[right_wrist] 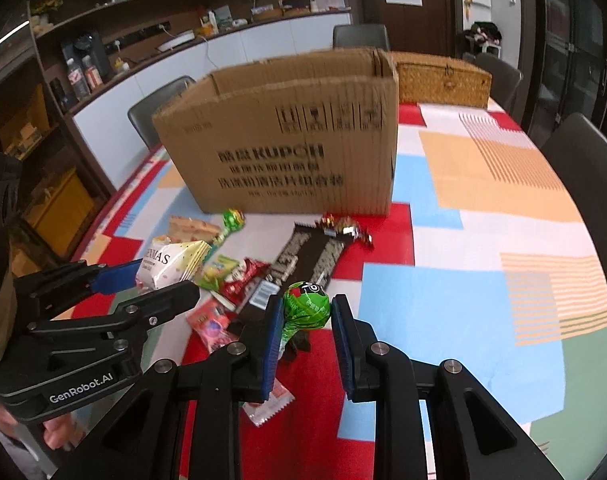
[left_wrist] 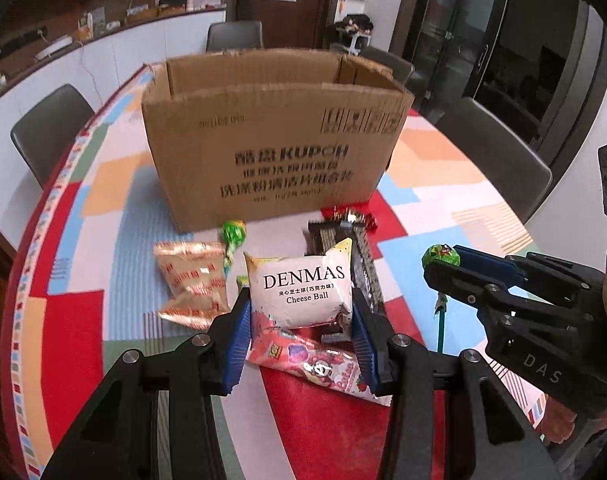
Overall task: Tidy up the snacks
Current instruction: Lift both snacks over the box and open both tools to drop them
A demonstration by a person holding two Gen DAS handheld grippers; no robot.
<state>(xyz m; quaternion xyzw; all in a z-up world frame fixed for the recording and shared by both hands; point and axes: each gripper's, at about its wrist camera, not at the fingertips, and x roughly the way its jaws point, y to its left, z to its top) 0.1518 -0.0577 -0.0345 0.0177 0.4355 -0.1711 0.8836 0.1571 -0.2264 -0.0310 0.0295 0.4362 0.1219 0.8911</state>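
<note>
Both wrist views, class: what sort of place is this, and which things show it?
Probably a home dining room: a table under a colourful patterned cloth with dining chairs around it, and a counter with shelves of bottles and household items along the wall.

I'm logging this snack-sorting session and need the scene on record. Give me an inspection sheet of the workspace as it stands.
Surface: table under a colourful patchwork cloth.
Job's things: open cardboard box standing upright; Denmas Cheese Ball bag; green lollipop; a second lollipop, orange packet, pink packet and dark chocolate bar lie loose in front of the box.
Clutter: woven basket behind the box.
Grippers: left gripper shut on the bag; right gripper around the lollipop, contact unclear.
Cables: nothing seen on the table.
Surroundings: dark chairs, counter with shelves.
</note>
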